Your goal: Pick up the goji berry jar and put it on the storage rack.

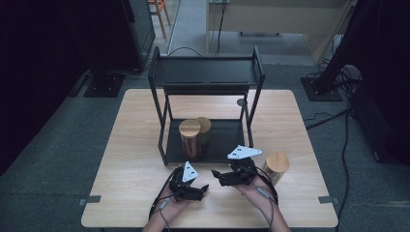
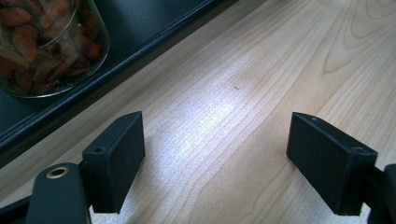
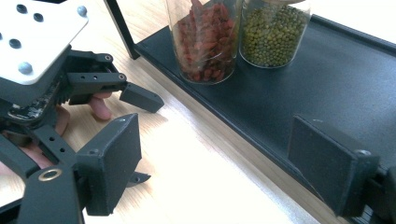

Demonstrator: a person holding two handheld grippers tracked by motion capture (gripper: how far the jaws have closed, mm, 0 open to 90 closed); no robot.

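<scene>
A black two-tier rack stands on the wooden table. On its lower shelf are two glass jars with wooden lids. One holds red dried fruit, the other green beans. A third wooden-lidded jar stands on the table, just right of my right gripper. My left gripper is open over bare table in front of the shelf edge. My right gripper is open, pointing at the shelf, holding nothing. One finger of the left gripper reaches in from the left.
The rack's legs and its shelf rim border the area in front of the grippers. Bare tabletop lies left and right of the rack. Cables and stand bases lie on the floor beyond the table.
</scene>
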